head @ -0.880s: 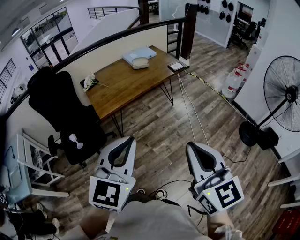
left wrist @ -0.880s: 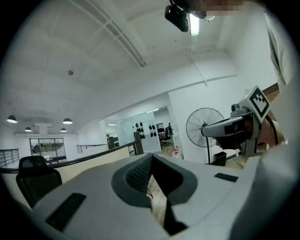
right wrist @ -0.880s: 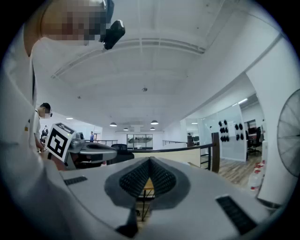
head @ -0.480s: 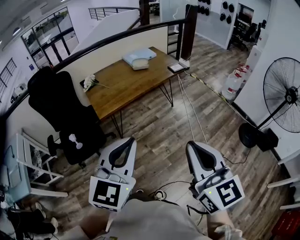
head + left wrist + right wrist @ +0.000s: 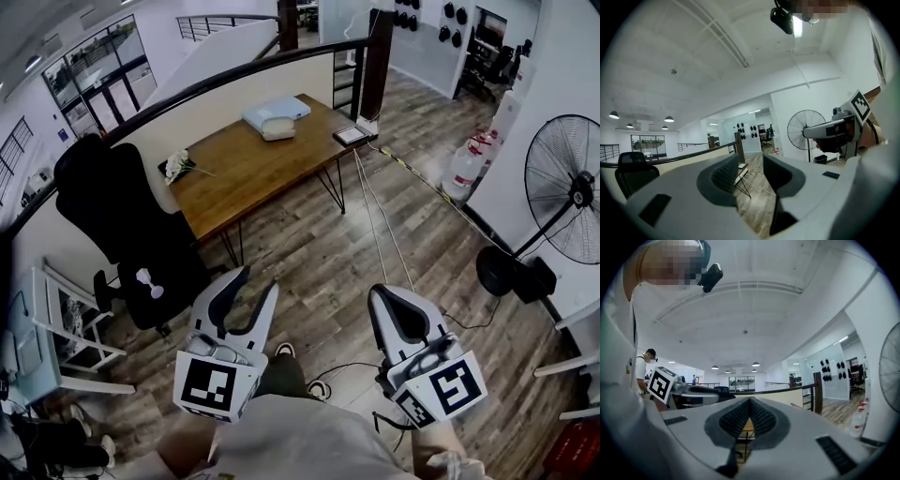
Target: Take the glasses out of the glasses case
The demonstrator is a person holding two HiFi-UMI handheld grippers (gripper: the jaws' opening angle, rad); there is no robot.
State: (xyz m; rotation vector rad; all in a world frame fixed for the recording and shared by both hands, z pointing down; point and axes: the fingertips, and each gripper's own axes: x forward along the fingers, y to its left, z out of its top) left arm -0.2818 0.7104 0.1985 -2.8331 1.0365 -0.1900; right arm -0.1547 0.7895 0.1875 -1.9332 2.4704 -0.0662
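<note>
Presently pre-approach: I hold left gripper [image 5: 258,280] level, jaws partly apart, empty; right gripper [image 5: 382,296] pinched closed, empty. Glasses case, probably pale item [image 5: 278,127] on wooden desk [image 5: 246,171], well apart. Next: I walk up, reach case.

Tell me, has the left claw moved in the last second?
Yes. The left claw has spread its jaws open. One jaw tip now sits nearer the black office chair, while the claw's body has hardly shifted.
</note>
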